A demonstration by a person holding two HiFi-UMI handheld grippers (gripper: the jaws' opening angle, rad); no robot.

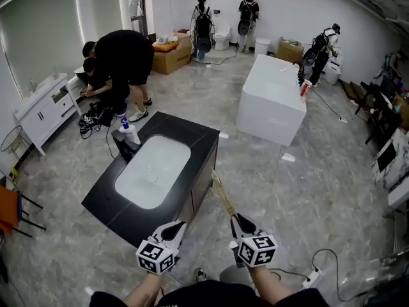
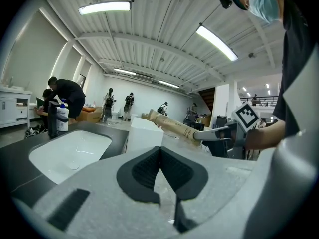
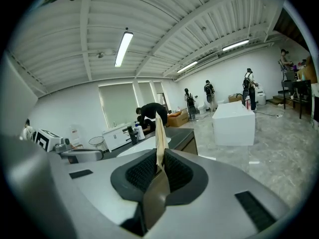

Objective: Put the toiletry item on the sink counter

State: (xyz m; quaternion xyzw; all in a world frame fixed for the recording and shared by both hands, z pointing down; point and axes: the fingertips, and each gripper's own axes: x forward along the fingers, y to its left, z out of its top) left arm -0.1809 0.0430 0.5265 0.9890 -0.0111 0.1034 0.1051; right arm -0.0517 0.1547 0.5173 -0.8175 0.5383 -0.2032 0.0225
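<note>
While tube (image 1: pixel 222 196) sits pinched by its flat end in R tongs (image 1: pixel 236 220), near, it looks light, soft-walled, prob. floppy; best held at the stiff crimp, not the body. L tongs (image 1: pixel 177 226) clenched, empty. Sink table (image 1: pixel 203 138) just beyond, left; bottle (image 1: pixel 130 132) at far end.

Person: black top (image 1: pixel 206 295) at 6 o'clock in the head view, forearms bare. Pale grey moulded left gripper (image 1: pixel 179 225) and right gripper (image 1: pixel 235 218): black ribbed jaw pads, each with a white cube of black square markers (image 1: pixel 156 256).
</note>
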